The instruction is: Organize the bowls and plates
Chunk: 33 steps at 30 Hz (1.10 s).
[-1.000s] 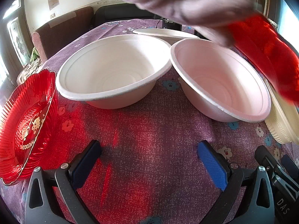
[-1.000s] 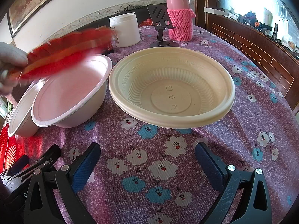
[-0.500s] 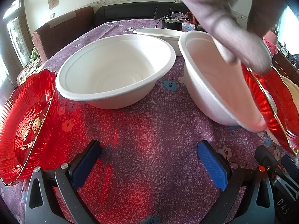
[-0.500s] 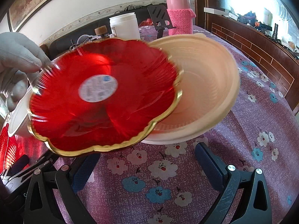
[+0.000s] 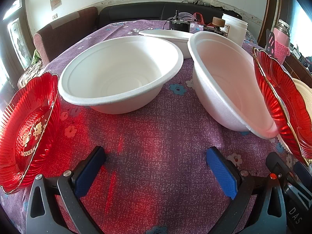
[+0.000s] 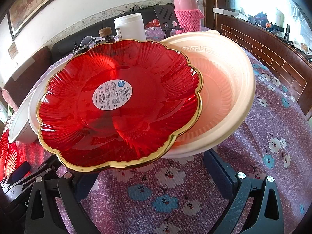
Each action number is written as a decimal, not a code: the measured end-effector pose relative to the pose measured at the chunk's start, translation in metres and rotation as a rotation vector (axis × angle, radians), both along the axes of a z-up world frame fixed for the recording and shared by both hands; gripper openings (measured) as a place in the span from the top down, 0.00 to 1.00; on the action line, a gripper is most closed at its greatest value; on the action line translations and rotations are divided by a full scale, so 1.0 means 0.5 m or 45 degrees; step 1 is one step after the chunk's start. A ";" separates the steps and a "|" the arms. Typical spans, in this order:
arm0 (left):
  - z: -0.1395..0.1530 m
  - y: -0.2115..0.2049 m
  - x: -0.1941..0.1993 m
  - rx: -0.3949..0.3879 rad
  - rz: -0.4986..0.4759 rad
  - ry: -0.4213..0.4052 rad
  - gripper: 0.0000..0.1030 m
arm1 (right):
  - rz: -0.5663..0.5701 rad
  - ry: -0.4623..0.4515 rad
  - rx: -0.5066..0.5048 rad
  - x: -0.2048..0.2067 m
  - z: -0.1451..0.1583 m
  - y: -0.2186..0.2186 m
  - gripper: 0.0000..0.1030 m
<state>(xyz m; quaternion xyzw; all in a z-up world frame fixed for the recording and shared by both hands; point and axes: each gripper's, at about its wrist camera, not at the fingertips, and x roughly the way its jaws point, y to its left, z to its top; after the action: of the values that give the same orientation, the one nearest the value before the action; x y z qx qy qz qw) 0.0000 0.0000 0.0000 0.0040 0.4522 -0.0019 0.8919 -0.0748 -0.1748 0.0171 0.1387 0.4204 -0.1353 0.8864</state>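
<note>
Down low, the left gripper [image 5: 156,173] stands wide open with nothing between its blue-padded fingers [image 5: 221,172], hovering over the purple flowered tablecloth [image 5: 156,140]. Likewise the right gripper [image 6: 154,177] gapes empty, its left finger partly hidden under a ribbed red plate [image 6: 120,105] with scalloped gold rim and a white oval label. That plate lies tilted across the cream plastic bowl [image 6: 230,97] and a white foam bowl [image 5: 224,83], which itself leans. Beside it sits another matte white foam bowl [image 5: 120,74], upright and empty, a shallower white dish [image 5: 165,35] behind. A second red plate [image 5: 29,124] rests at far left.
</note>
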 end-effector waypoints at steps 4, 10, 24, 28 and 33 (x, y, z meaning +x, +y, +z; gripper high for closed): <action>0.000 0.000 0.000 0.000 0.000 0.000 0.00 | 0.000 0.000 0.000 0.000 0.000 0.000 0.01; -0.002 0.000 0.001 0.000 0.002 0.000 0.00 | -0.002 0.000 0.000 0.000 0.000 -0.001 0.01; 0.003 0.012 -0.059 0.016 -0.144 0.074 0.00 | 0.223 0.151 -0.025 -0.033 0.002 0.007 0.01; 0.027 0.034 -0.078 -0.118 -0.205 0.135 0.00 | 0.242 0.192 0.035 -0.071 0.007 0.001 0.01; 0.122 0.106 -0.121 -0.319 -0.211 -0.026 0.00 | 0.252 0.074 0.114 -0.175 0.066 -0.043 0.01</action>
<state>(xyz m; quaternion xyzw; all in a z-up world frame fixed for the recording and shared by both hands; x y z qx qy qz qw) -0.0606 0.0532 0.0609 -0.0700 0.4374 -0.1320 0.8868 -0.1621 -0.1964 0.0502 0.1319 0.4631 -0.0320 0.8758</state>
